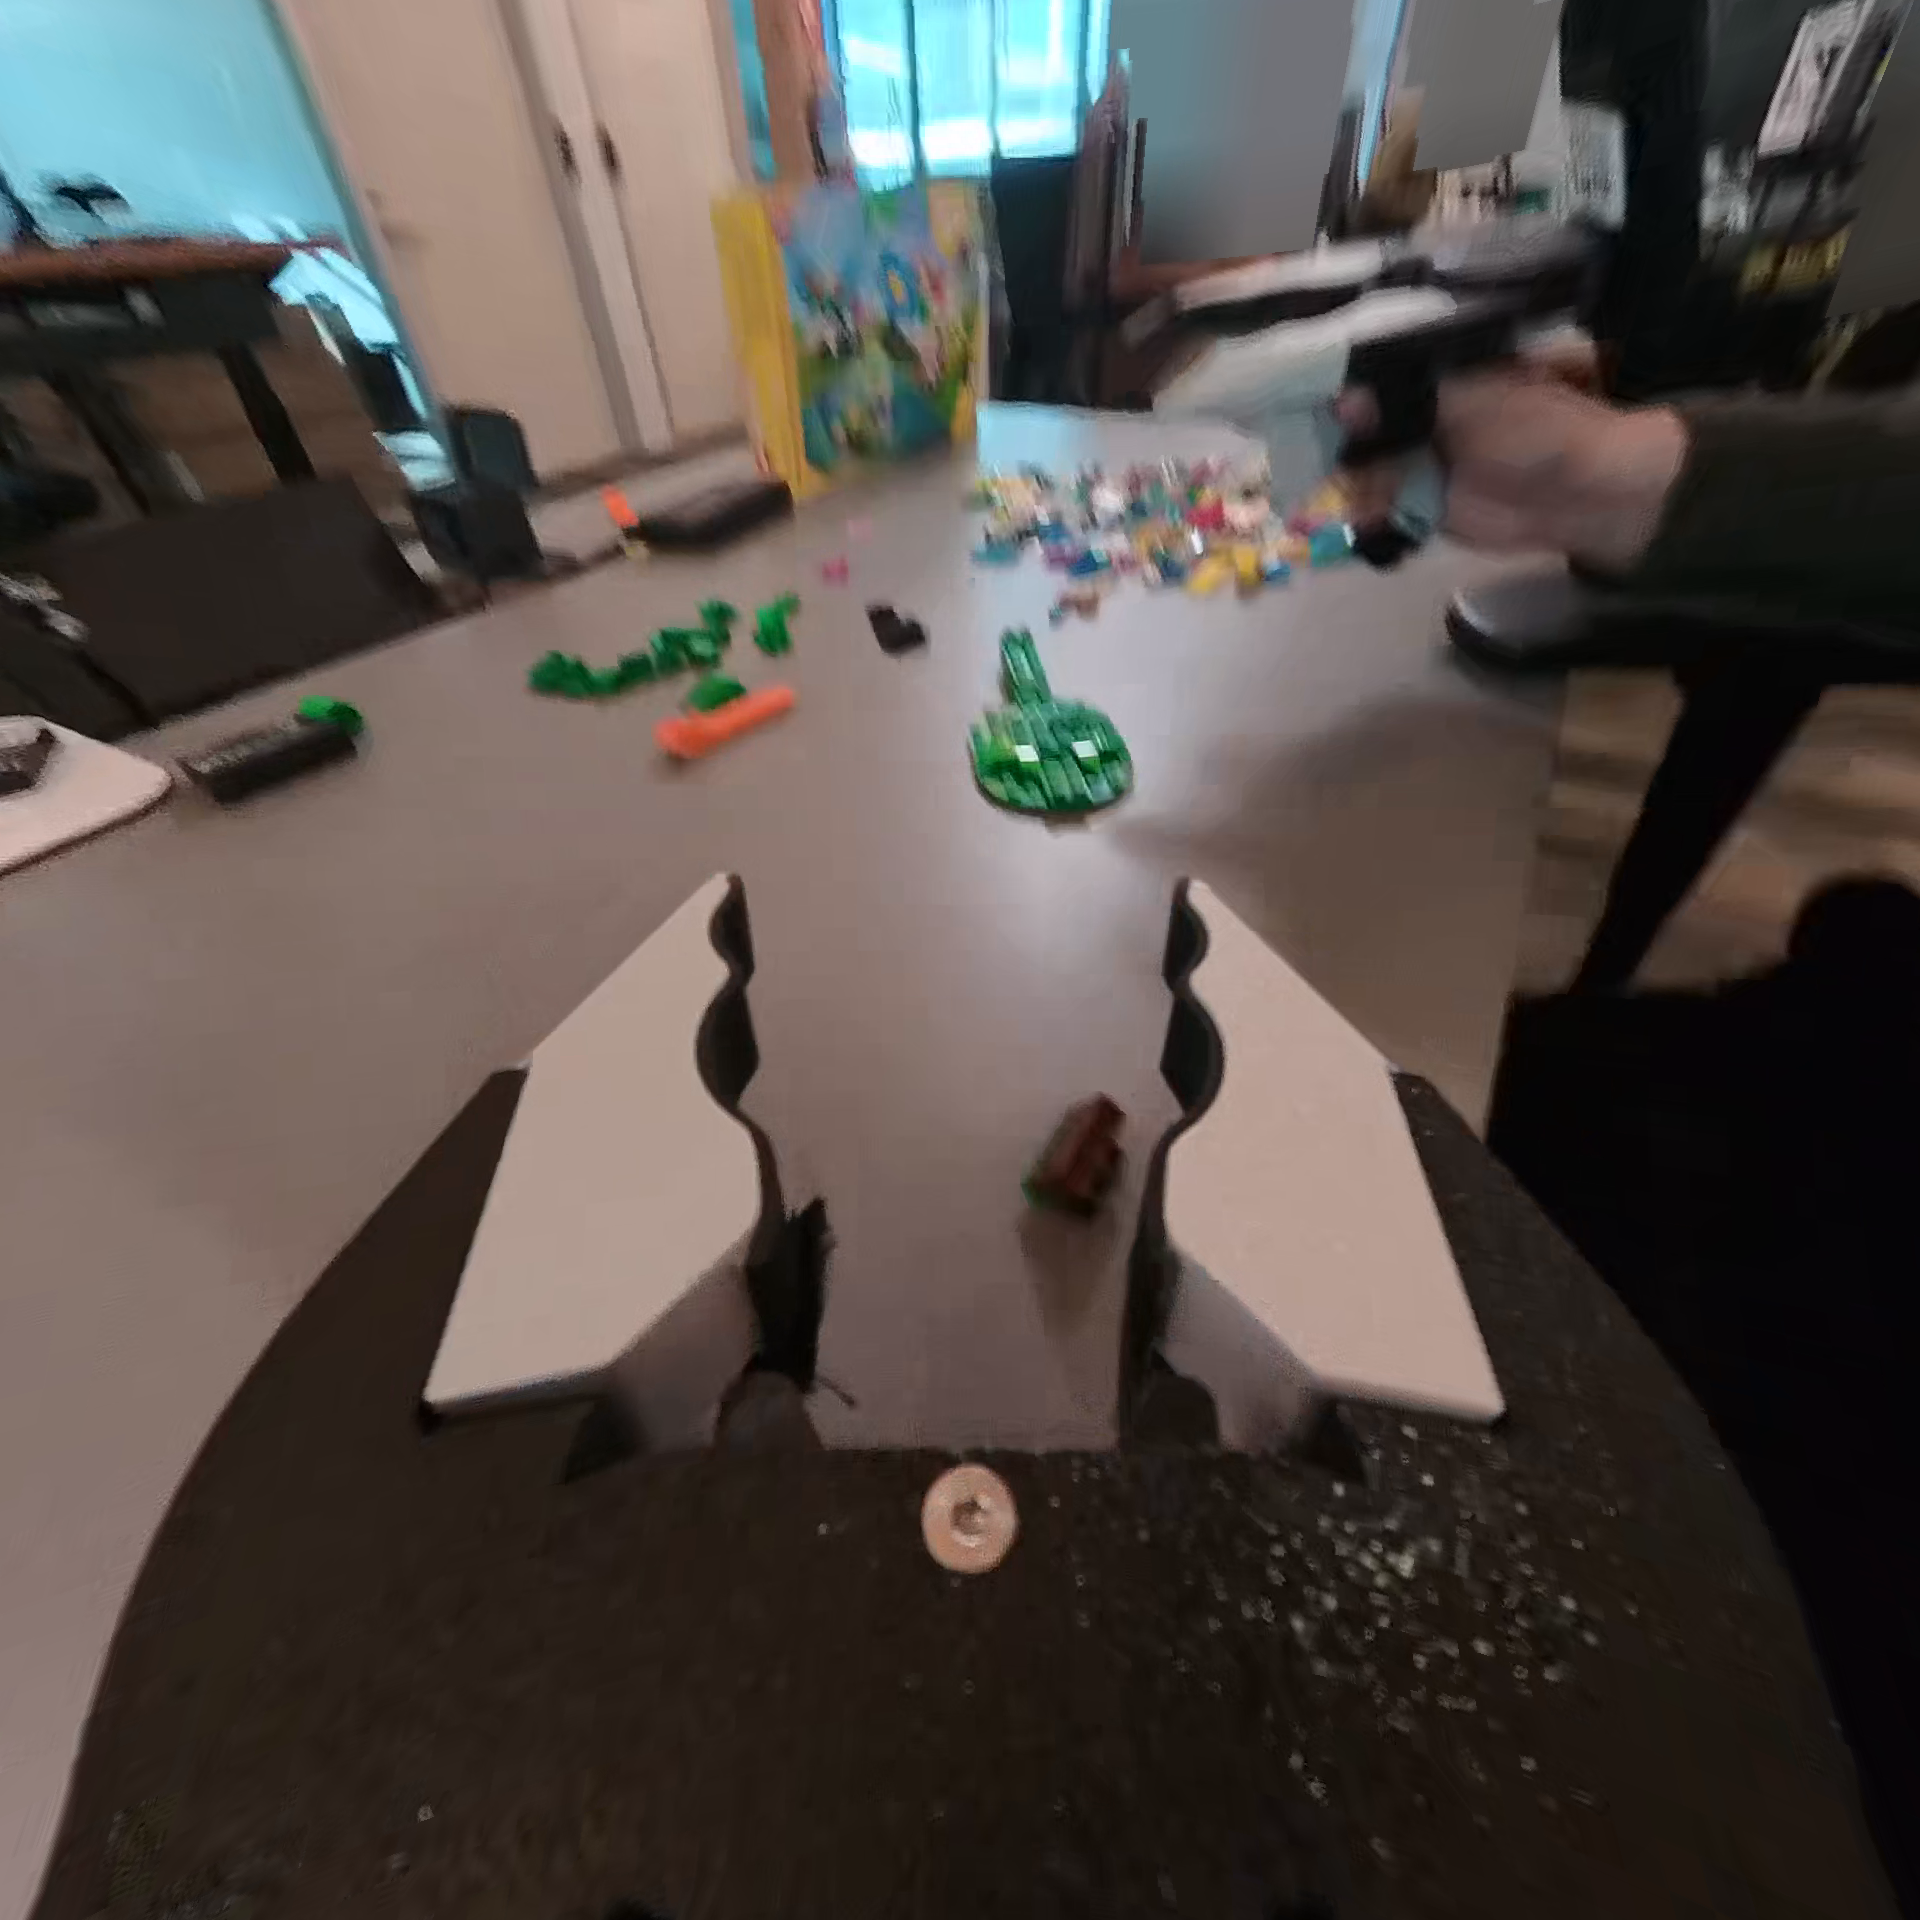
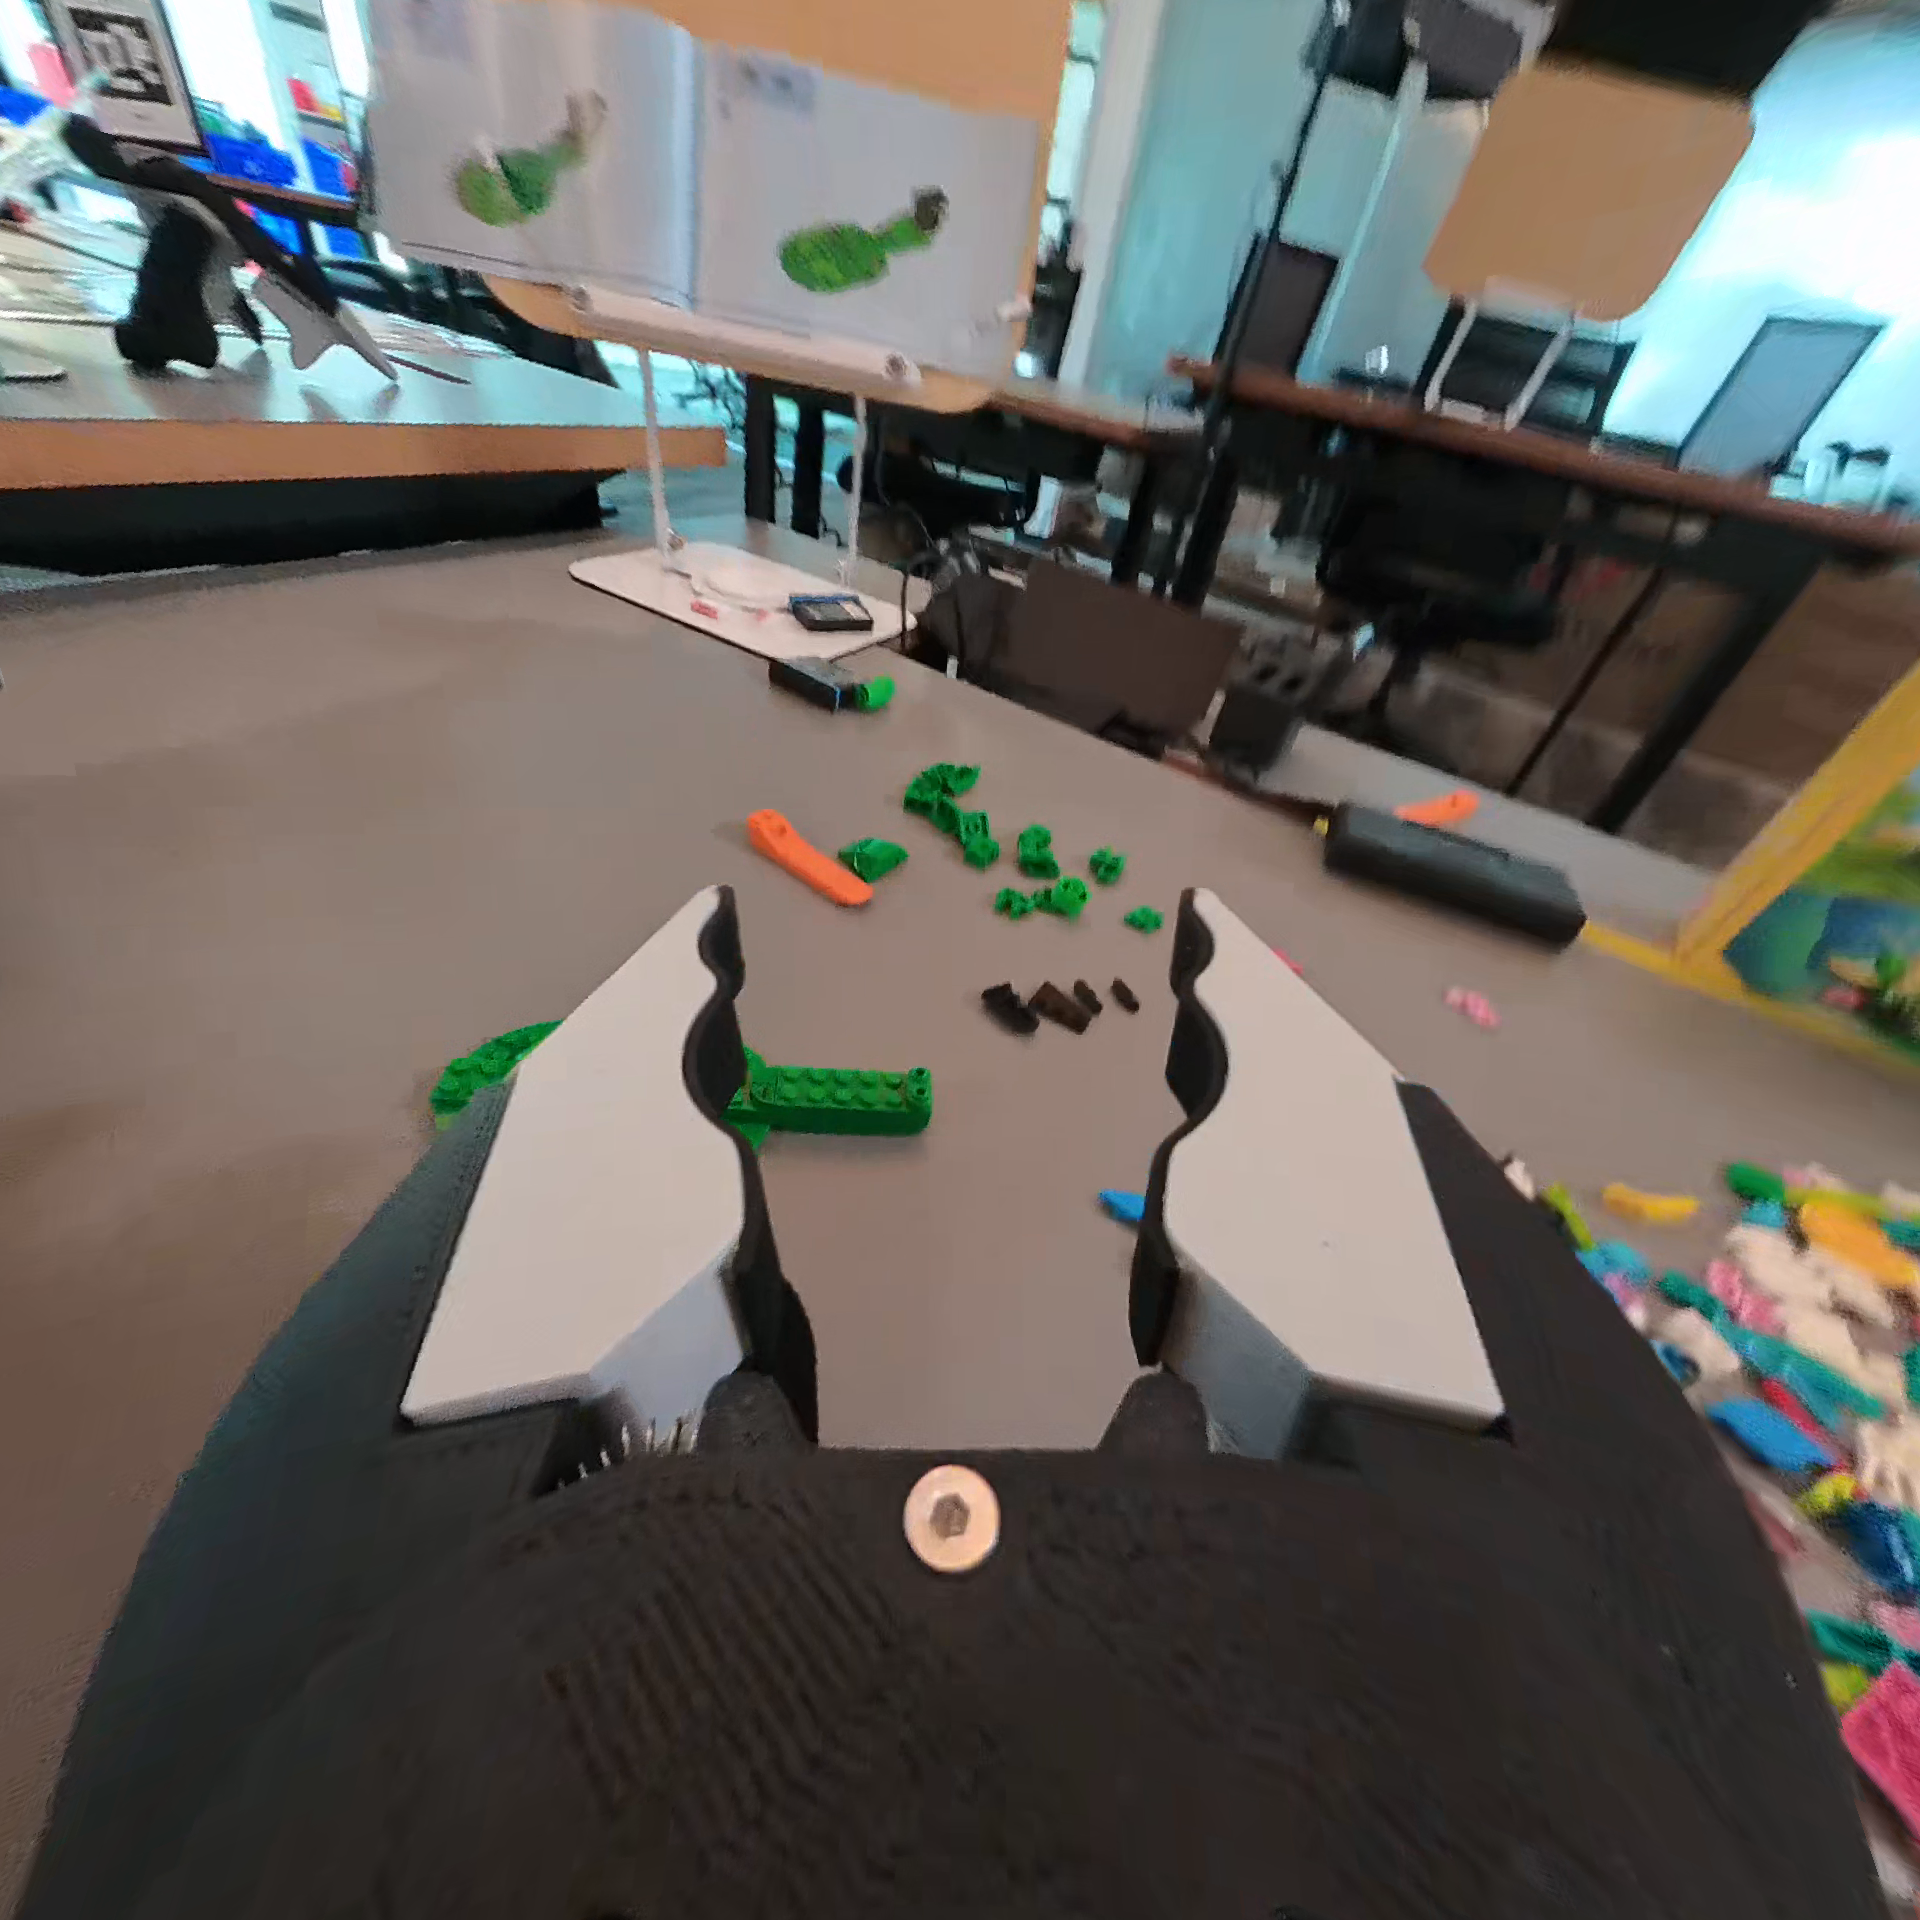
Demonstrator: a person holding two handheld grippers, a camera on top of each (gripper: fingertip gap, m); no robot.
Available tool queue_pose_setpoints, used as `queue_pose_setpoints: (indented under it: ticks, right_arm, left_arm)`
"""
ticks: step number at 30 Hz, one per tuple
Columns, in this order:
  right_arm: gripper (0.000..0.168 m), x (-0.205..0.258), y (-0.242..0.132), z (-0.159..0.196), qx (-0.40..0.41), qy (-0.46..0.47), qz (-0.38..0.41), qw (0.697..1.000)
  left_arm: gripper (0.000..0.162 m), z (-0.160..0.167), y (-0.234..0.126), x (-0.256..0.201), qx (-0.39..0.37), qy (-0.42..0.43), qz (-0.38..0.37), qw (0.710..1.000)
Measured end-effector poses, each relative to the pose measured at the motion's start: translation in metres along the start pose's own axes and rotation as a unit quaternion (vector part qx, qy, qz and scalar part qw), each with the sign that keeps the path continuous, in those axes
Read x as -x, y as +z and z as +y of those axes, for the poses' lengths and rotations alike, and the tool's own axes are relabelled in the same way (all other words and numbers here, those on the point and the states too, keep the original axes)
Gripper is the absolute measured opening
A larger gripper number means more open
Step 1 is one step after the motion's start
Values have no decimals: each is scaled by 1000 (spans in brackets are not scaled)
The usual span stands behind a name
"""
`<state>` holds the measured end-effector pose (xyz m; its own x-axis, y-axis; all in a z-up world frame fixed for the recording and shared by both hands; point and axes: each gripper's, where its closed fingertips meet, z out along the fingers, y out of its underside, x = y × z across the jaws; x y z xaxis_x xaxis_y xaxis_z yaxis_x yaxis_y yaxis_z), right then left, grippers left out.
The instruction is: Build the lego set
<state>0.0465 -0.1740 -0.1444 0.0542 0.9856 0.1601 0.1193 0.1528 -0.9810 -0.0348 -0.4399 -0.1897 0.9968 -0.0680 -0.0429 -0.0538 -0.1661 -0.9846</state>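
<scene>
Between the spread, empty jaws of the left gripper (image 1: pixel 956 894) lies a small brown-and-green piece (image 1: pixel 1081 1153), toward its right finger; right gripper (image 2: pixel 951 904), jaws likewise spread, overhangs the green build (image 2: pixel 831 1101) mid-desk.

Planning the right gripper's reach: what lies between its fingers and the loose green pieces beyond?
In the right wrist view, a cluster of small black pieces lies on the grey table between the open right gripper and the loose green pieces.
</scene>
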Motion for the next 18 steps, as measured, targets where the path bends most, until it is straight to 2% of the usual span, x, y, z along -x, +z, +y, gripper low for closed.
queue_pose_setpoints:
  ticks: [3,9,14,18]
  right_arm:
    - [77,10,0,-4,-46,-36,-14,998]
    - [71,23,-6,-14,-91,-98,-18,991]
    - [67,20,-7,-6,-81,-71,-28,994]
    - [65,19,-7,-7,-87,-43,-39,994]
  left_arm:
    - [67,21,-4,-20,70,-6,44,997]
    - [54,48,-11,-31,175,11,57,983]
    - [38,60,-11,-29,210,40,43,976]
    - [32,72,-6,-26,235,46,28,971]
